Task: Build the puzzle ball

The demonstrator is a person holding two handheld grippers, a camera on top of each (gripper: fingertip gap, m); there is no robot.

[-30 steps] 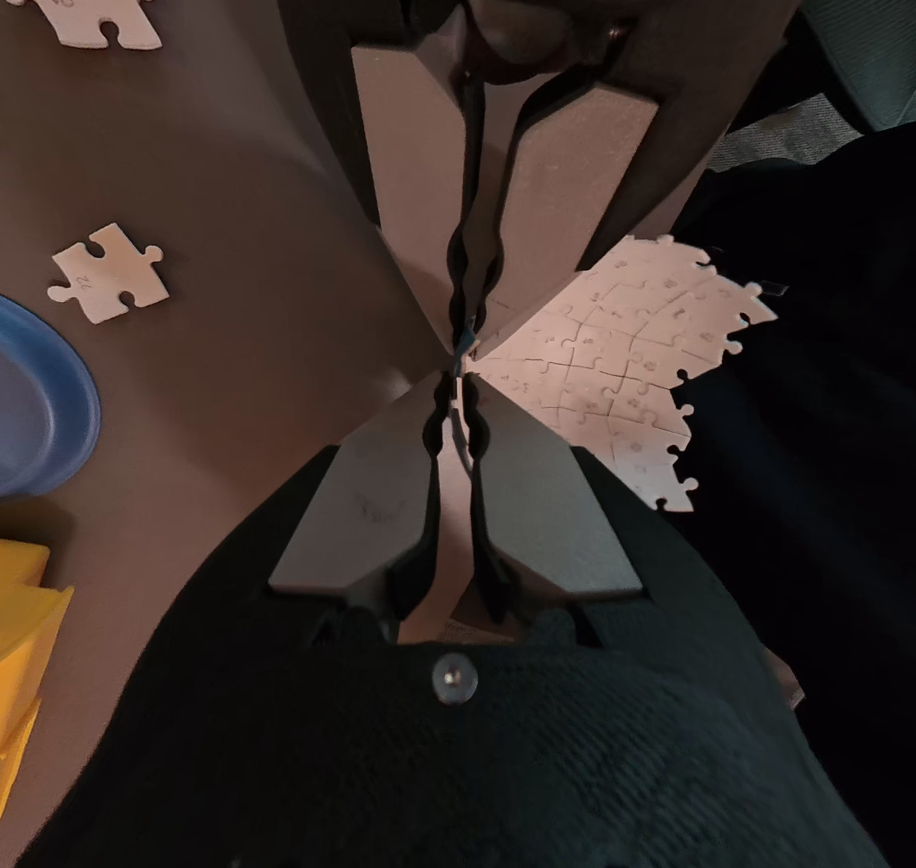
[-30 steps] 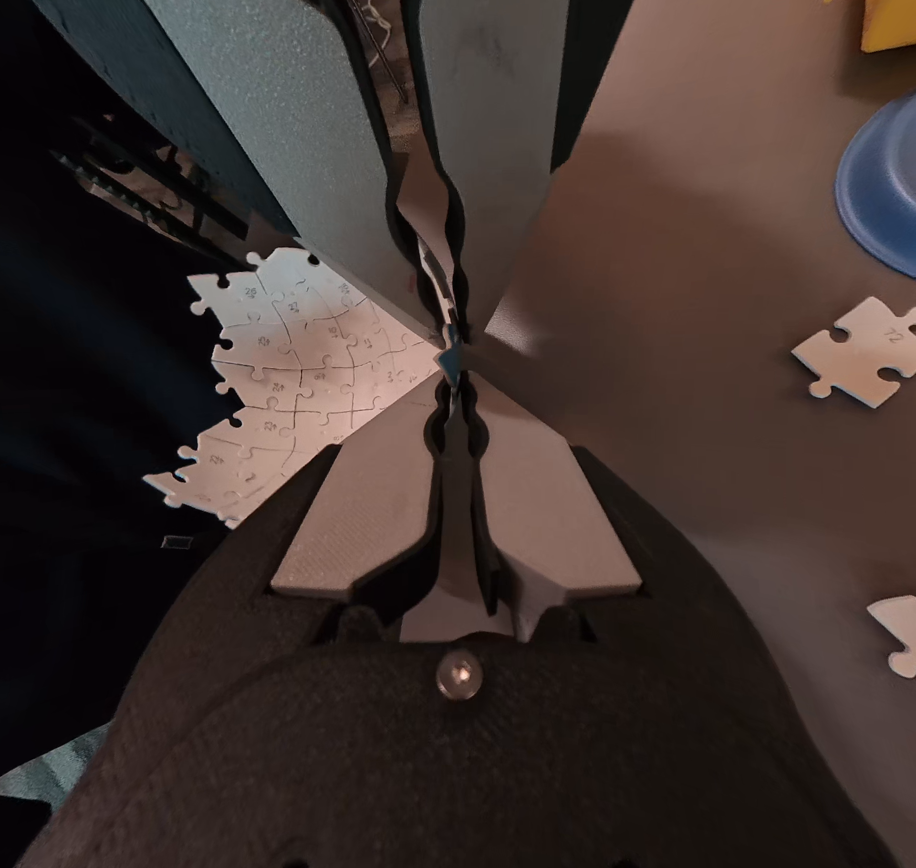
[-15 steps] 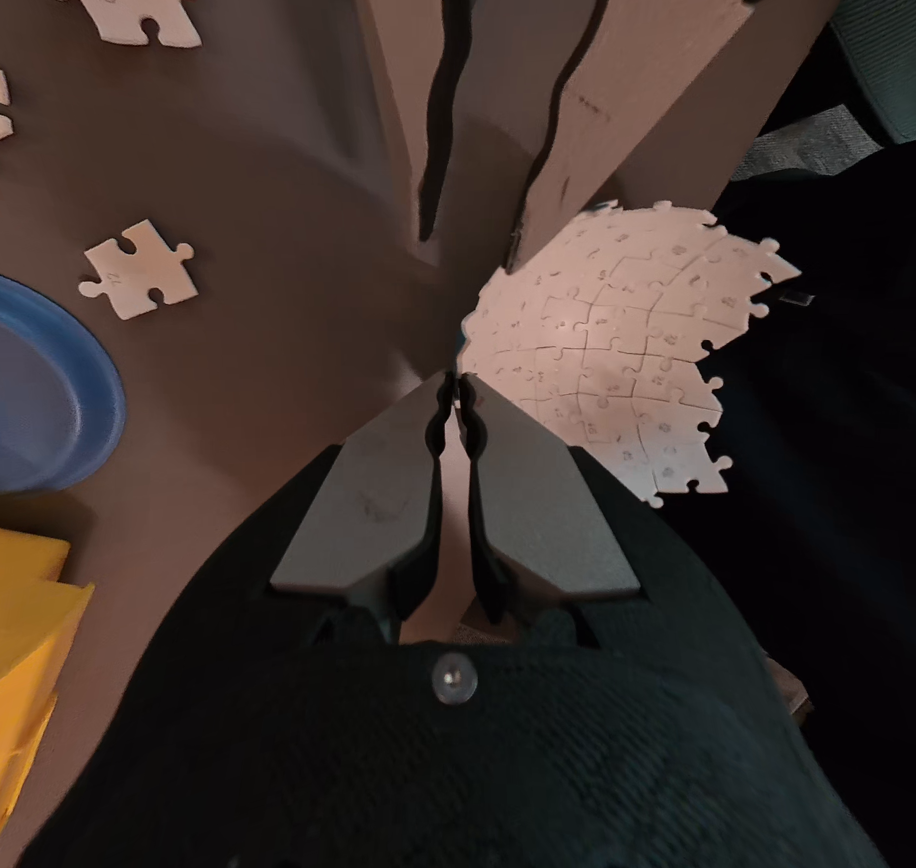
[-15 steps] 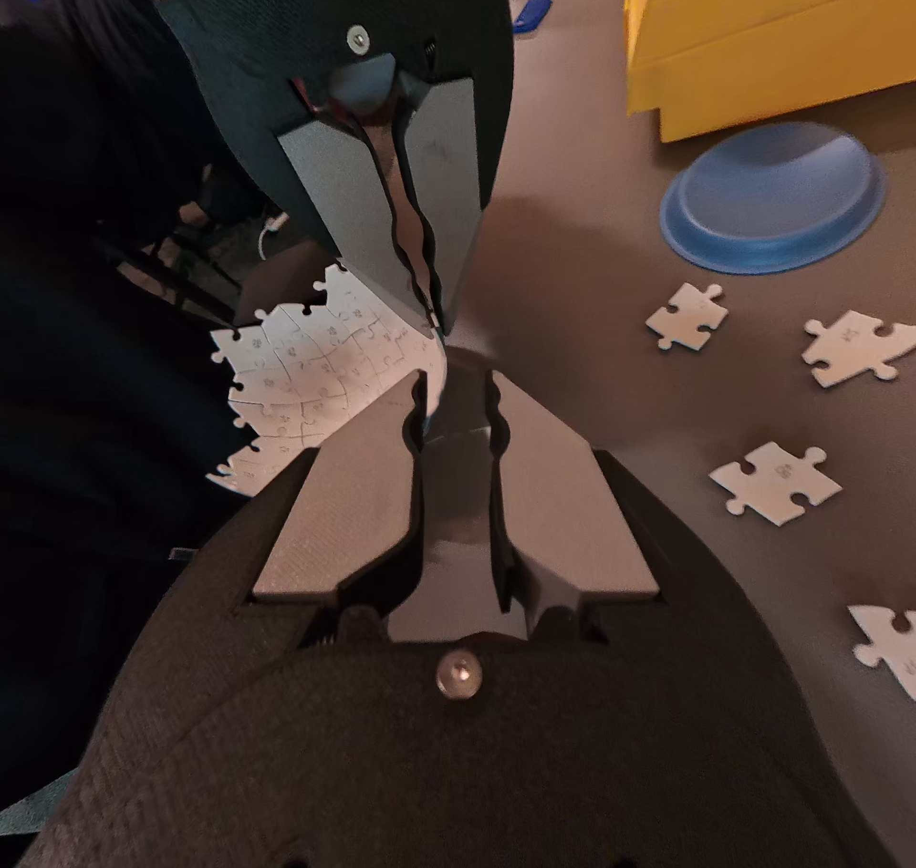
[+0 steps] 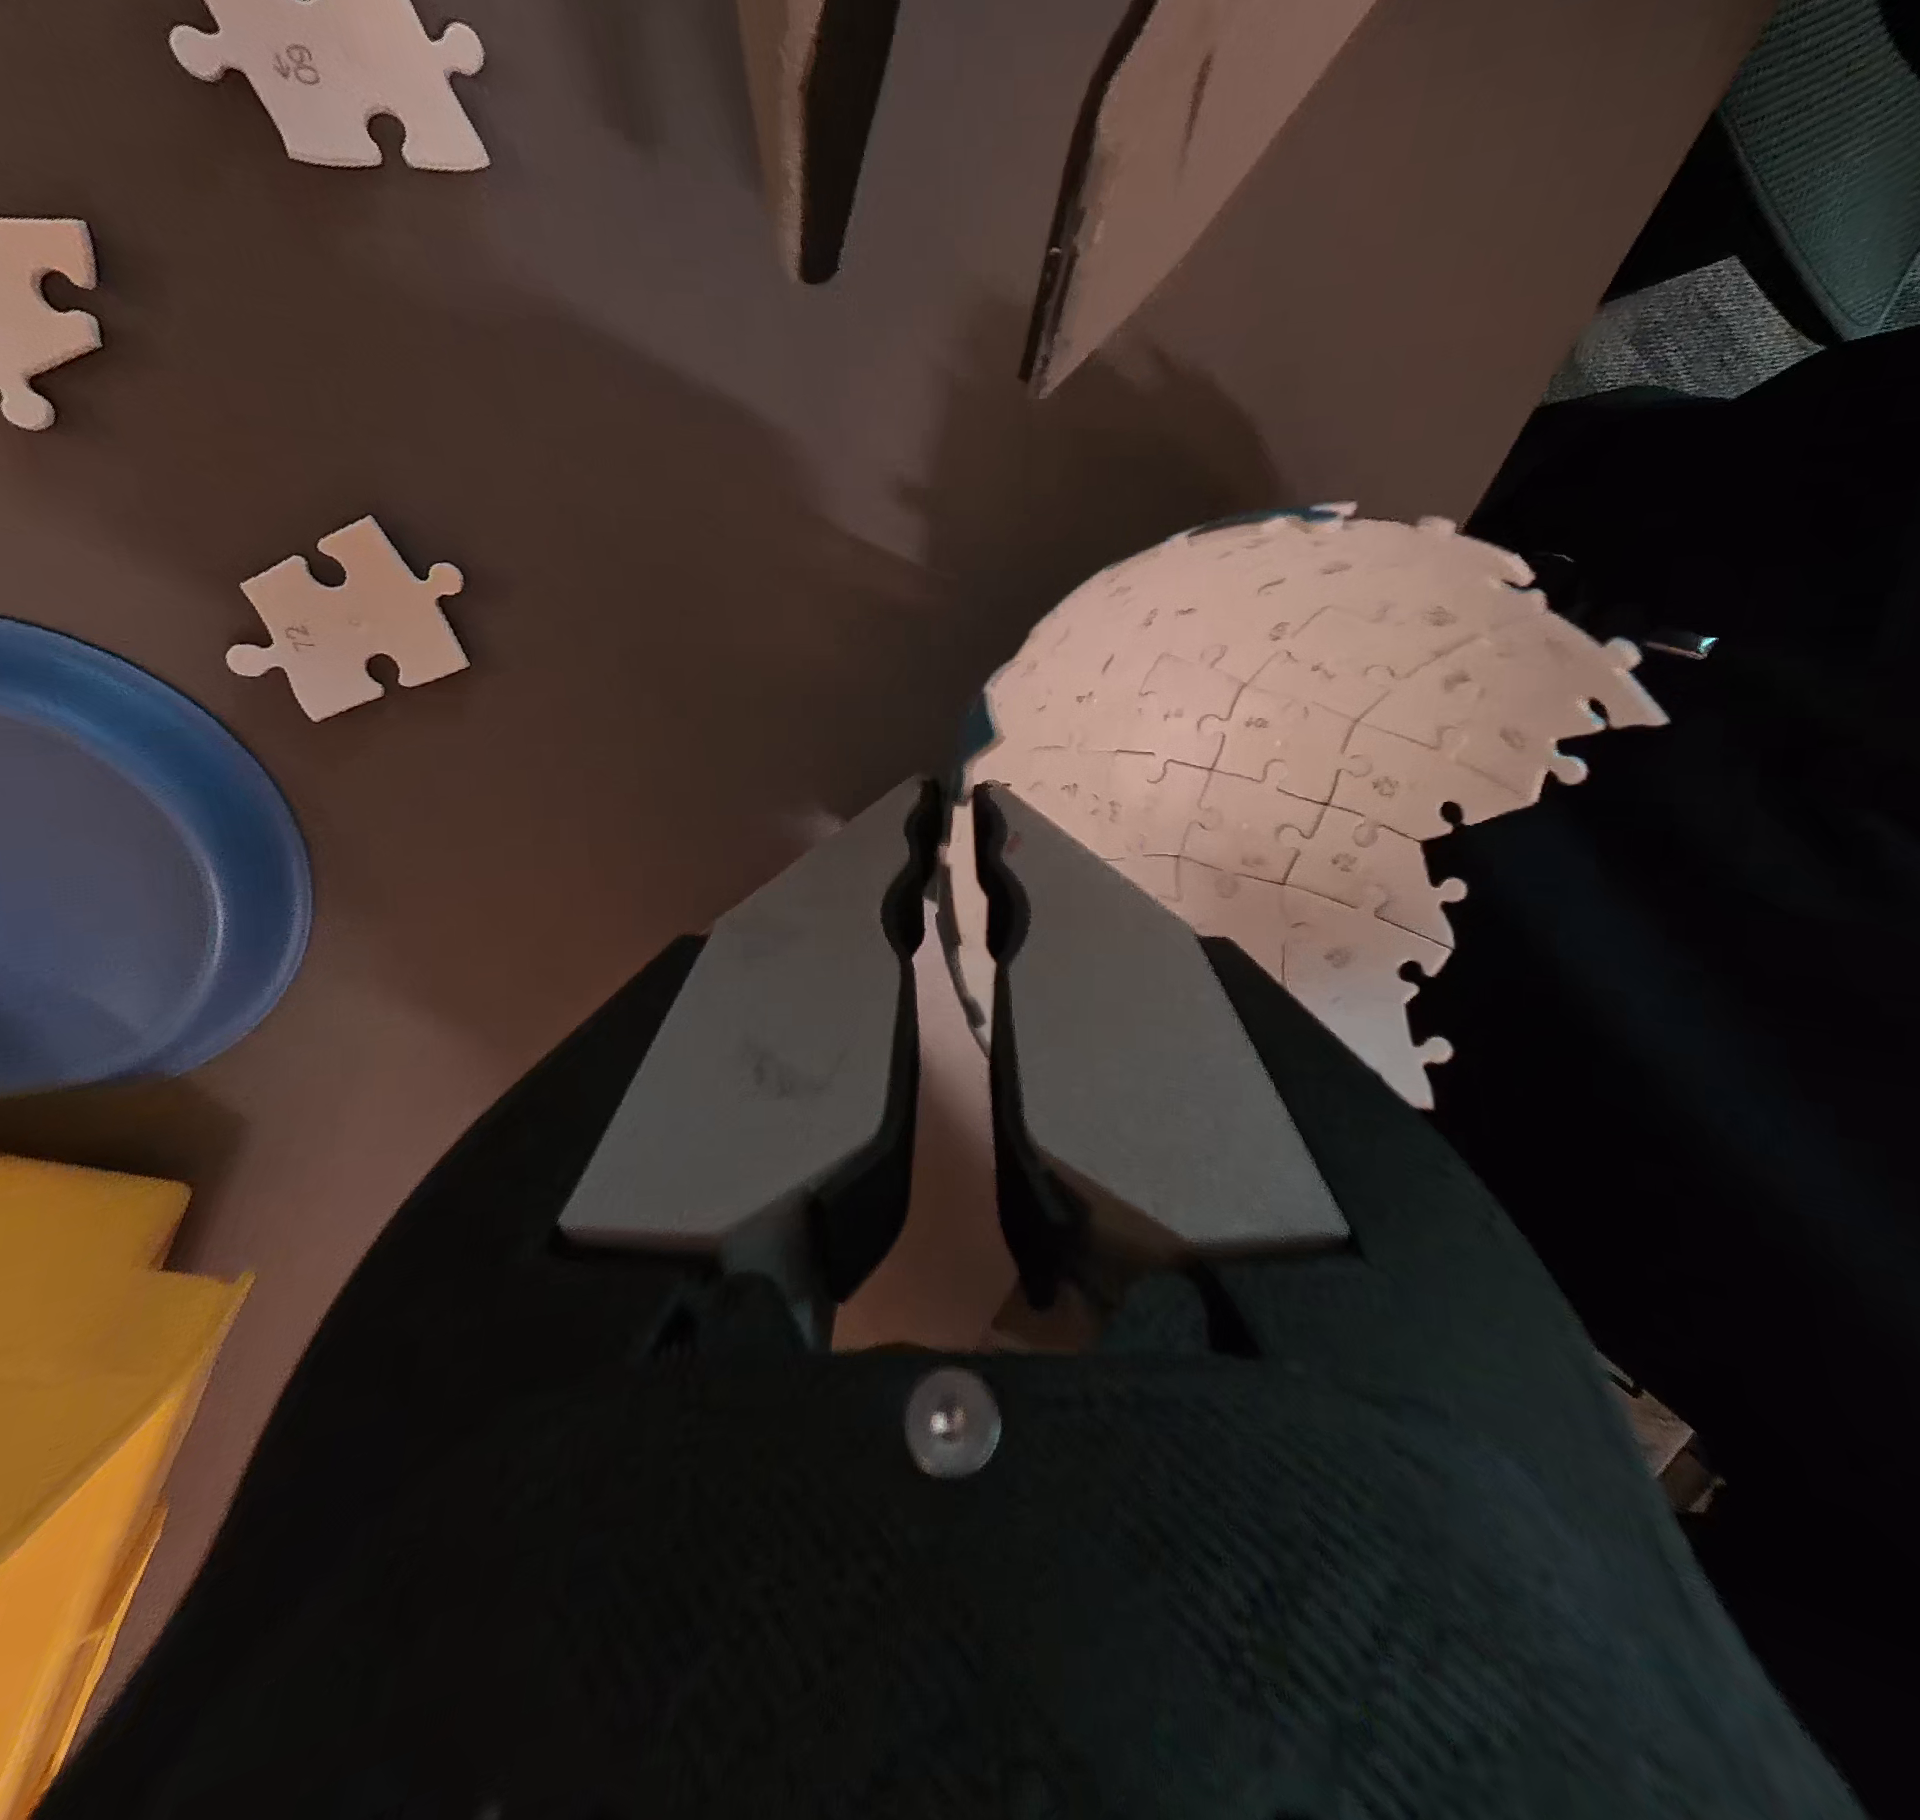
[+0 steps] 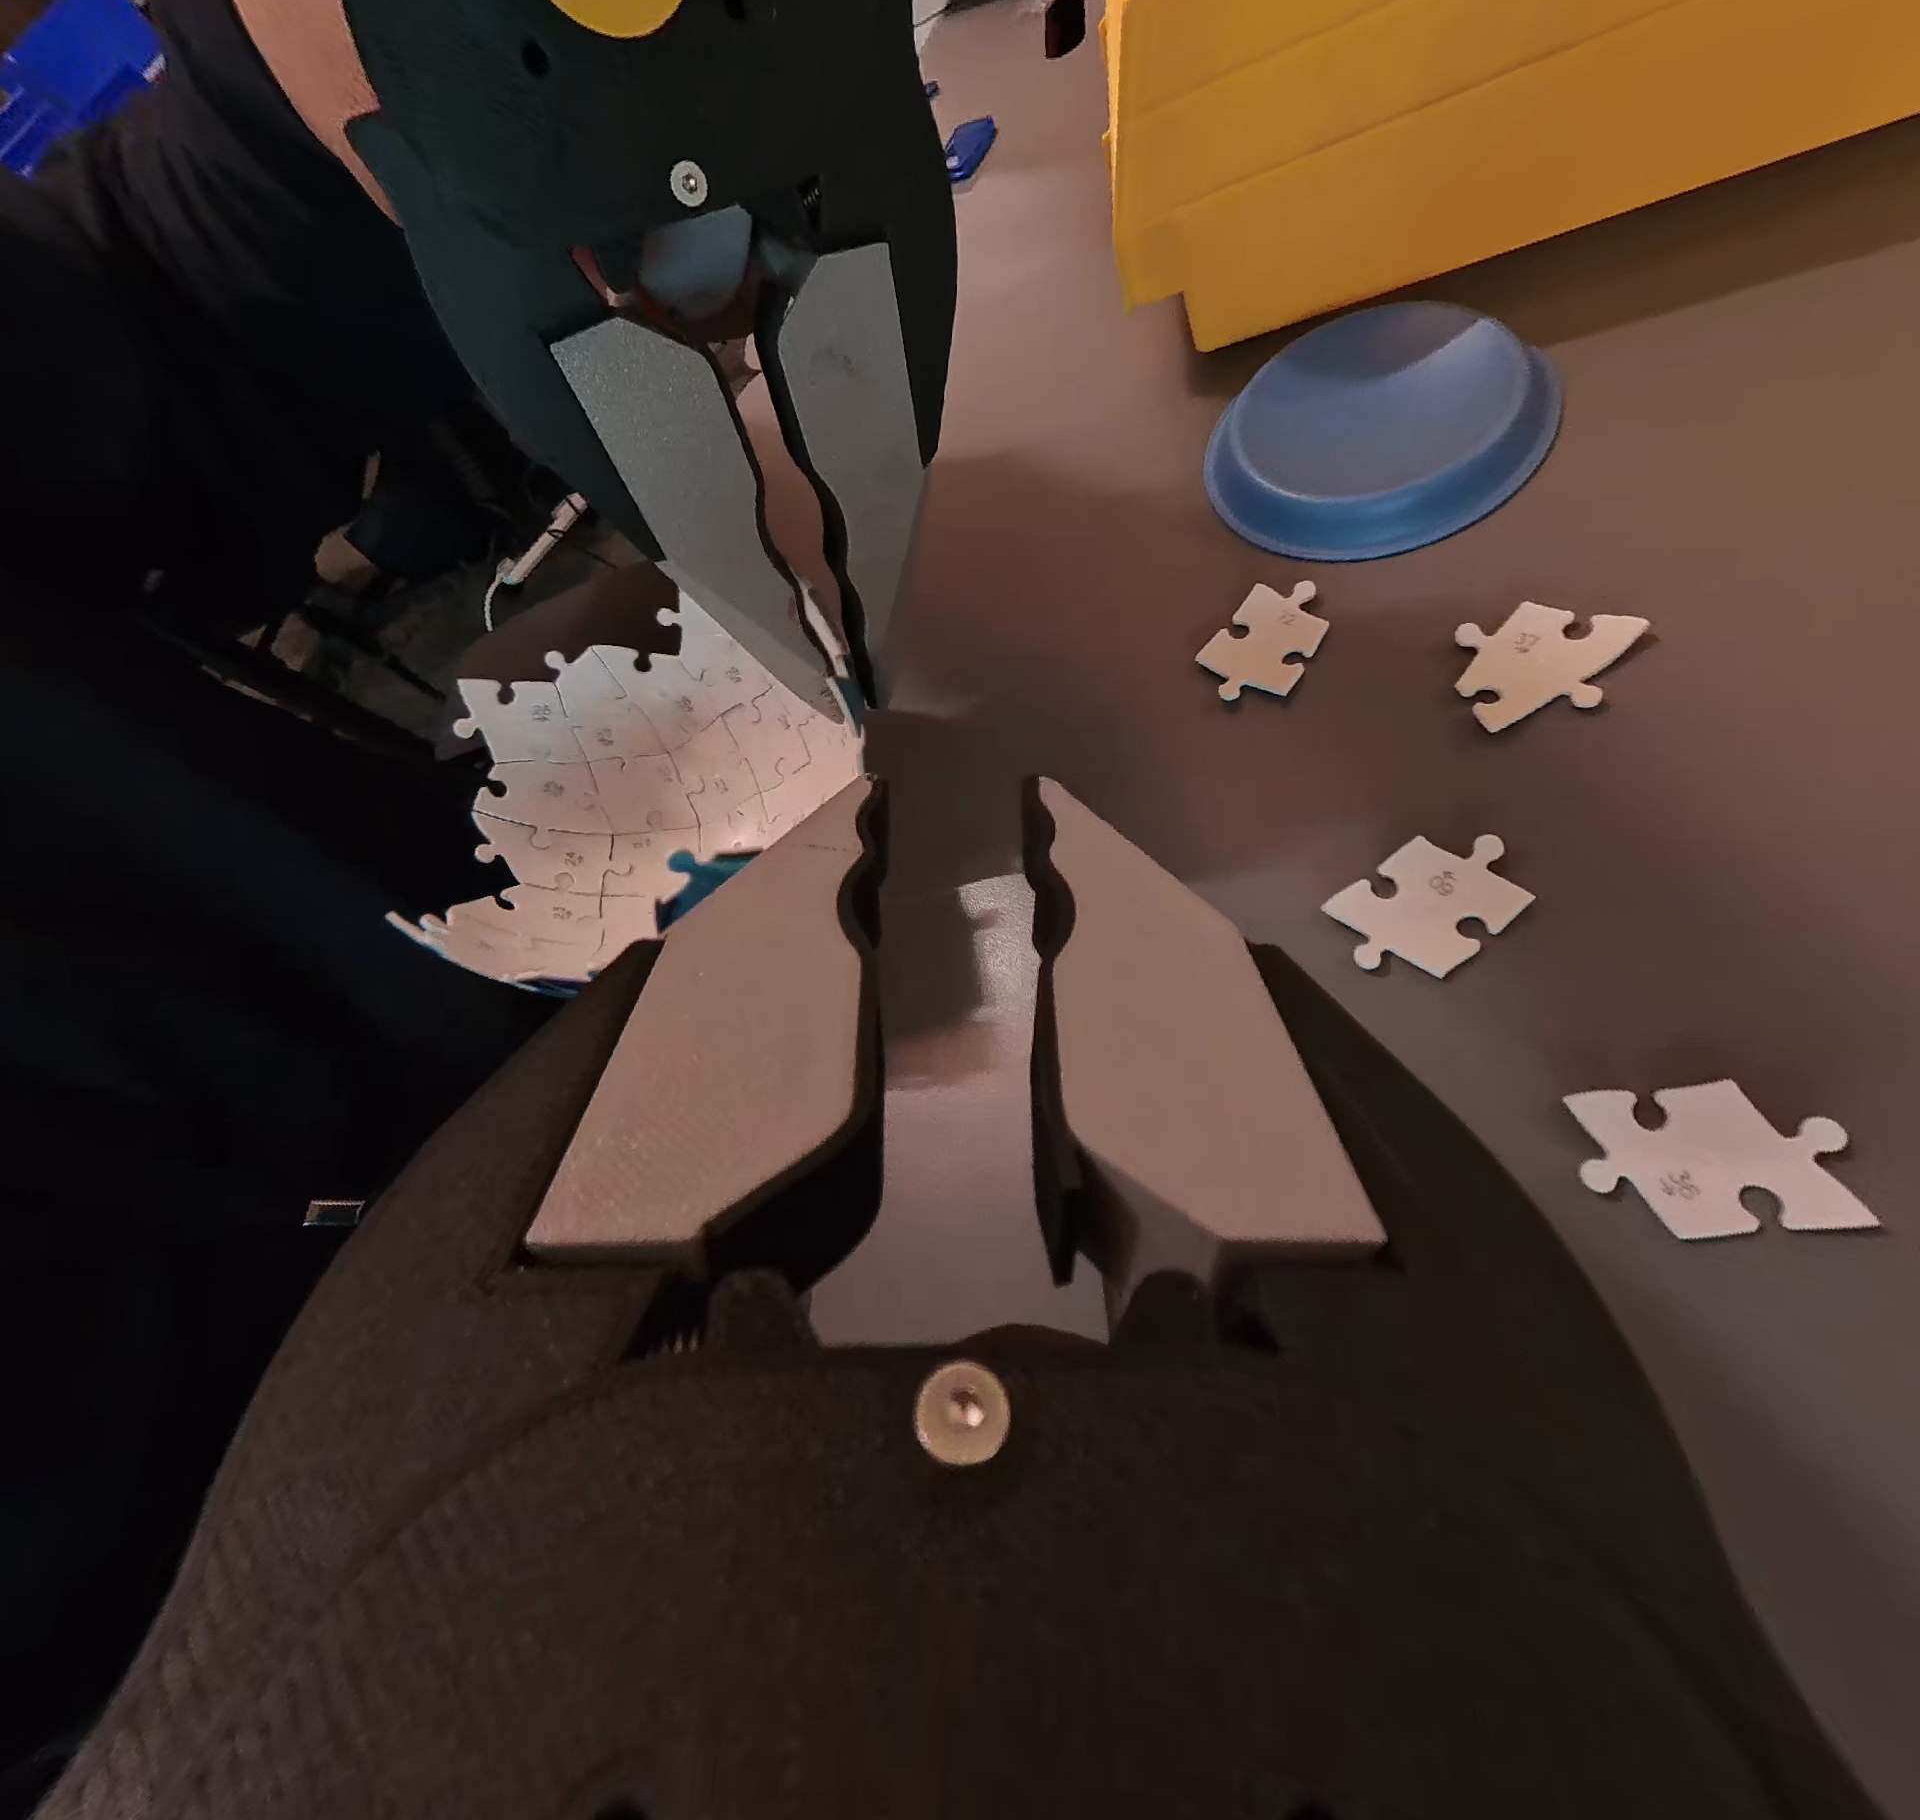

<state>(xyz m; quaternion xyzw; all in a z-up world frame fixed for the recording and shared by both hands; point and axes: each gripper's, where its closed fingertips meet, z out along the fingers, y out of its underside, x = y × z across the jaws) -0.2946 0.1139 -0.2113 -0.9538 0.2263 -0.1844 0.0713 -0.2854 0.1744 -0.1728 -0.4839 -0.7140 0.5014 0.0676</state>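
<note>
Showing four loose puzzle pieces (image 6: 1429, 903) scattered on the brown counter (image 6: 1351, 752), the right wrist view takes in more than the left wrist view, which catches only three. Both views show the blue dish (image 6: 1382, 435) and the yellow bin (image 6: 1455, 97) beyond it. The left hand-held gripper (image 5: 951, 788) is clenched on the rim of the half-built puzzle ball (image 5: 1268, 762), whose curved white shell spreads to the right of its fingertips, past the counter's edge. The right hand-held gripper (image 6: 951, 783) is released, its jaws apart over bare counter, the shell just to its left, near but not touching.
</note>
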